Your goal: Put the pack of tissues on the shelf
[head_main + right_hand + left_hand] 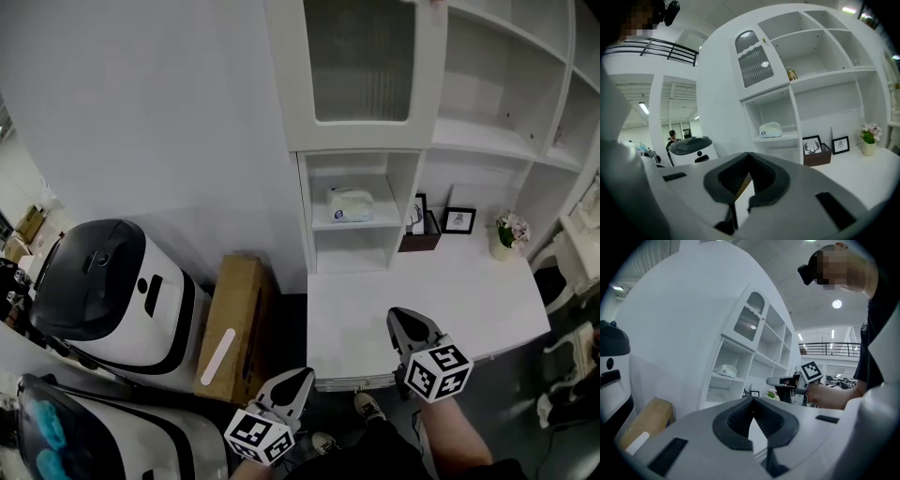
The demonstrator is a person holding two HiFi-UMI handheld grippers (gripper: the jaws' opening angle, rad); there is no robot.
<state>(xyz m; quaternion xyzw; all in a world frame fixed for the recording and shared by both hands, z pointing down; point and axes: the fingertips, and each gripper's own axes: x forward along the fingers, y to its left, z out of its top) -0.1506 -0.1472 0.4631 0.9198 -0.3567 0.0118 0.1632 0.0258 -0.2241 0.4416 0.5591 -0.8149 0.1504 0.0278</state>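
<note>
The pack of tissues (352, 204), pale with a blue label, lies on the middle shelf of a narrow white shelf unit (309, 202). It also shows in the left gripper view (725, 371) and the right gripper view (770, 130). Both grippers are low and well short of the shelf, near the desk's front edge. My left gripper (304, 374) is shut with nothing in it, its jaws meeting at the tips (751, 399). Over the desk, my right gripper (399, 314) is shut and empty too (749, 153). The right gripper and the hand holding it (797, 383) appear in the left gripper view.
A white desk (441, 300) runs right of the shelf unit, with a brown box (419, 236), a picture frame (458, 220) and a flower pot (509, 232) at the back. A cardboard box (234, 323) and white machines (112, 291) stand at left. A glass-door cabinet (361, 56) is above.
</note>
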